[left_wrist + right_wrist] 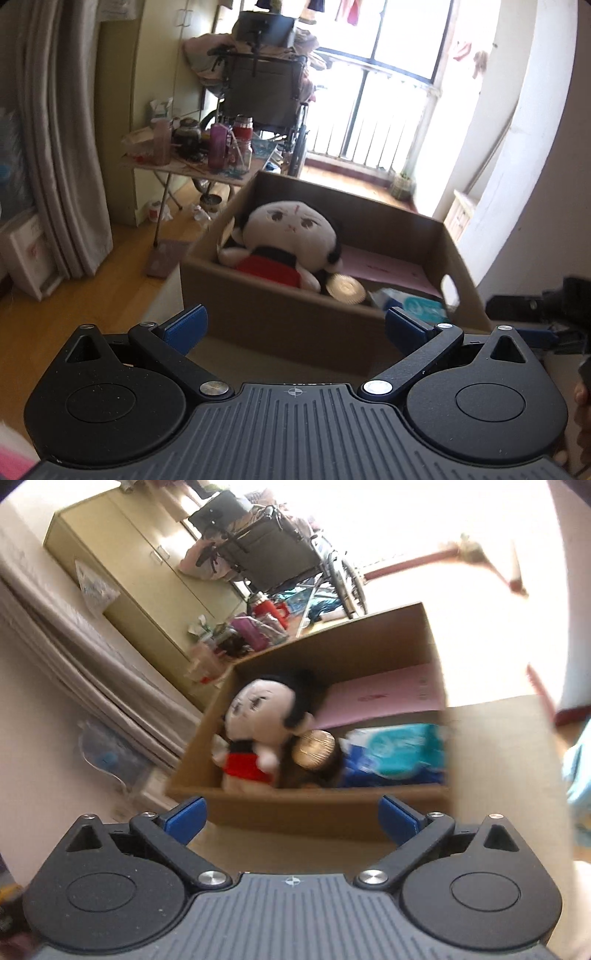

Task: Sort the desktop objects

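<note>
A brown cardboard box [280, 317] stands in front of both grippers; it also shows in the right wrist view [295, 812]. Inside lie a plush doll [291, 236] with a white face and red top, a round gold-lidded can [347, 288], a teal and white packet [421, 304] and a pink sheet [388, 266]. The right wrist view shows the doll [258, 720], can [314, 751], packet [399, 747] and pink sheet [384, 694]. My left gripper [295, 325] is open and empty before the box's near wall. My right gripper [291, 814] is open and empty, also before the near wall.
A folding table [207, 170] with bottles and jars stands behind the box on the left, with a wheelchair [266, 85] beyond it by the window. Curtains [62, 147] hang at the left. A pale cabinet [140, 572] stands by the wall. The other gripper's dark body [546, 314] is at the right edge.
</note>
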